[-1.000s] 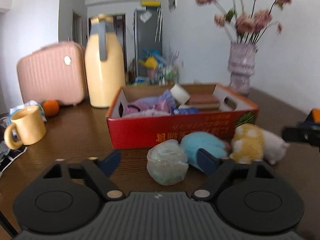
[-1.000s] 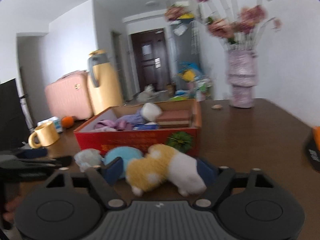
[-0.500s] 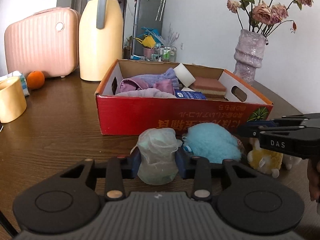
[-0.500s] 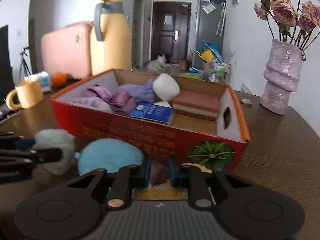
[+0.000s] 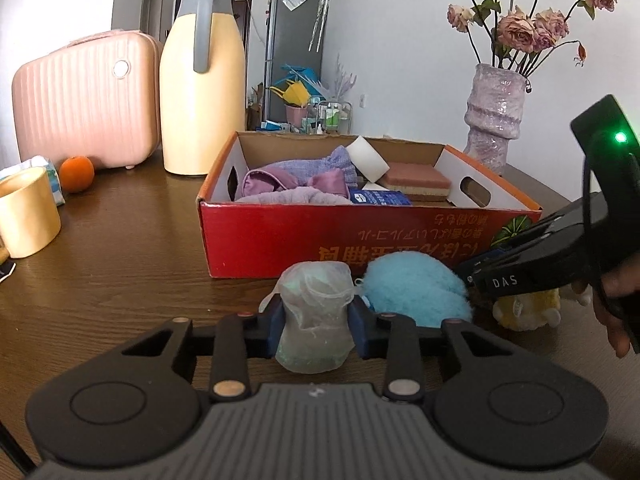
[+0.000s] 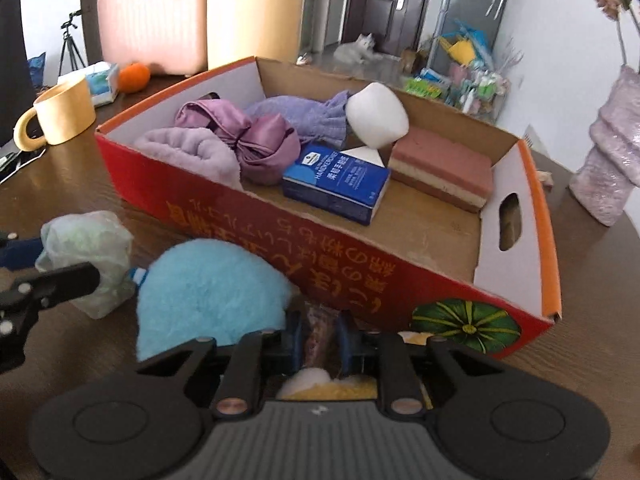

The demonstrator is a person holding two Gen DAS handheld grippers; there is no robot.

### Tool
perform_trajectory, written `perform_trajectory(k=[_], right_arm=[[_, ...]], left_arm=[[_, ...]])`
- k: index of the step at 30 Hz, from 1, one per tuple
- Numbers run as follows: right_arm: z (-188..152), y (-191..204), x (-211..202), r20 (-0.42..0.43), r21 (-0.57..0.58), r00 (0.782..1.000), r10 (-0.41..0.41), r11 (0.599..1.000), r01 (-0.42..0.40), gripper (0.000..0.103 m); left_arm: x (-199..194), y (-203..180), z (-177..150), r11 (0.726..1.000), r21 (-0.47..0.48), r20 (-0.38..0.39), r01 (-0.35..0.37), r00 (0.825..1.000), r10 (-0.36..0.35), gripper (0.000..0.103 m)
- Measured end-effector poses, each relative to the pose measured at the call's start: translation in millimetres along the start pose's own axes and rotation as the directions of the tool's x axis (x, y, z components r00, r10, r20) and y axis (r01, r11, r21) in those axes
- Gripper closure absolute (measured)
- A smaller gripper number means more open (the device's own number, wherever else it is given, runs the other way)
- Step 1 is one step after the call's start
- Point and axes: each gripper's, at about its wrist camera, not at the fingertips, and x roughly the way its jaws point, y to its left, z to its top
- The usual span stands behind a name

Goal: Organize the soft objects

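Since the earlier frames, both of my tongs have closed in on toys lying against the near wall of the red box (image 5: 360, 236); the right one has also swung in much closer to that box.

Left gripper (image 5: 316, 322): its jaws have just been closing and now pinch the pale green plastic-wrapped bundle (image 5: 316, 312) from both sides, with each blue pad pressed into the wrap. The bundle stands on the wooden table (image 5: 120, 248) just in front of the box.

Right gripper (image 6: 318, 338): its jaws are drawn nearly together, with a narrow slot left between the pads. Something brownish shows in that slot, and the yellow-and-white plush toy (image 6: 320, 386) lies directly beneath the fingers, beside the pumpkin picture at the box's near corner. I cannot tell from this view exactly which part of the plush is pinched. In the left wrist view the same gripper reaches down over the plush.

Blue fluffy ball (image 6: 208, 296): rests against the box's near wall, between the green bundle and the plush.

Inside the box: purple cloths (image 6: 240, 140), a white roll (image 6: 376, 116), a blue tissue pack (image 6: 336, 182) and a pink sponge (image 6: 440, 170).
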Motion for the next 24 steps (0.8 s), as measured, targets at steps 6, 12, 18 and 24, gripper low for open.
perform_trajectory(k=[6,12,18,24], right_arm=[[0.4,1.7,-8.1,0.027,0.013,1.000,-0.003,1.000,0.003,0.089],[-18.3,2.1,-90.6,0.297,0.113,0.954,0.031,0.991,-0.067,0.089],[-55.5,4.5,-181.9,0.482,0.189,0.876,0.012,0.975,-0.117,0.089],[-129.9,28.9,-236.3,0.502,0.183,0.864,0.028,0.973,-0.138,0.089]], left_arm=[[-17.8,-0.8,4.9,0.999,-0.008,0.040,-0.040,0.998,0.040,0.076],[-75.6,-6.3,8.1,1.000,0.005,0.118,-0.027,0.993,0.026,0.076],[-142.1,-16.0,-2.9,1.000,-0.013,0.179,0.023,0.984,-0.020,0.076],[-190.4,-37.7,-20.6,0.998,0.027,0.210,0.052,0.976,-0.056,0.076]])
